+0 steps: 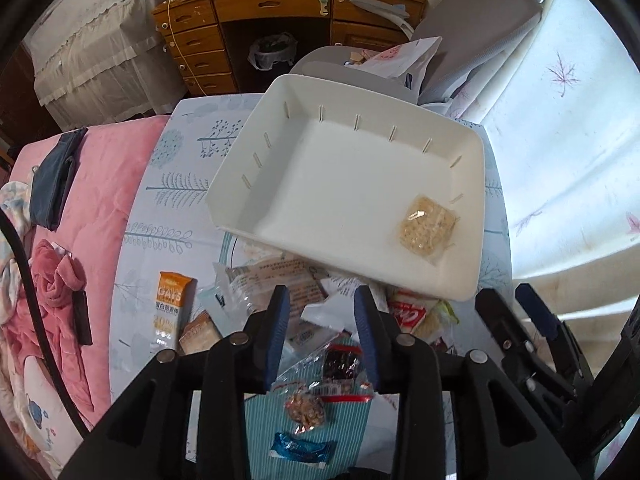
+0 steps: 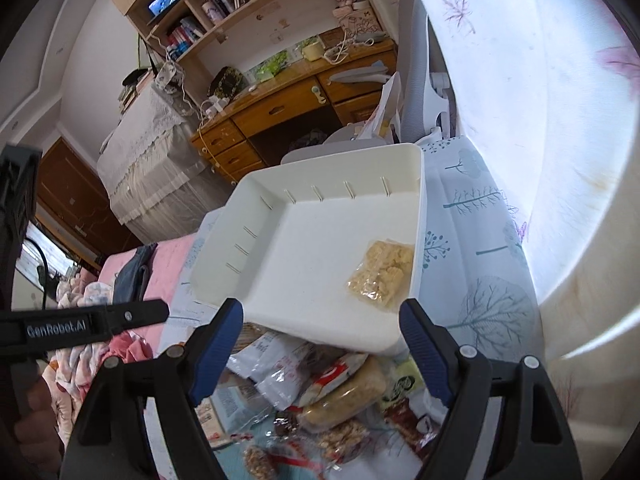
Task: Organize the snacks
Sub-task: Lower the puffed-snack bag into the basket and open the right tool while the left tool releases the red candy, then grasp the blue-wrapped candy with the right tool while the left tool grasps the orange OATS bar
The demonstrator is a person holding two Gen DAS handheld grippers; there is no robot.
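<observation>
A white tray (image 1: 340, 200) sits on the tree-print cloth (image 1: 176, 184), holding one clear packet of pale crackers (image 1: 427, 229) in its near right corner. A heap of snack packets (image 2: 320, 392) lies just in front of the tray. The left gripper (image 1: 322, 316) and right gripper (image 2: 320, 344) hang over that heap, fingers spread and holding nothing.

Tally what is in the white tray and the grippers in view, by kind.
Snack packets in the white tray: 1, a clear pack of pale crackers
Grippers: 2, left gripper and right gripper, both open and holding nothing
Total: 3
</observation>
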